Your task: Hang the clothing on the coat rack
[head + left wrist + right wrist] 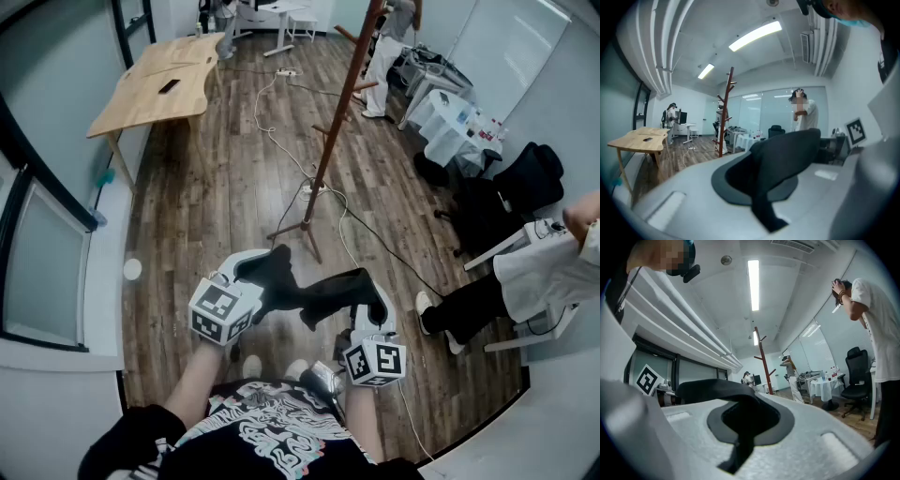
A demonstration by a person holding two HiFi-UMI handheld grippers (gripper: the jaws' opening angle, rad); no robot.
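Note:
A black piece of clothing [314, 292] hangs stretched between my two grippers at waist height. My left gripper [255, 272] is shut on its left end, and in the left gripper view the dark cloth [785, 157] fills the closed jaws. The right gripper [372, 317] is shut on the other end, where the cloth [736, 413] shows pinched in the right gripper view. The brown wooden coat rack [330, 141] stands on the floor ahead of me, slightly right, with bare pegs. It also shows as a coat rack [725, 115] far off in the left gripper view, and as a coat rack [763, 359] in the right one.
A wooden table [159, 80] stands at the far left. Cables [279, 141] run over the plank floor past the rack's base. A seated person [530, 281], a black office chair [527, 180] and a white-covered table [448, 122] are at the right. Another person [387, 52] stands behind the rack.

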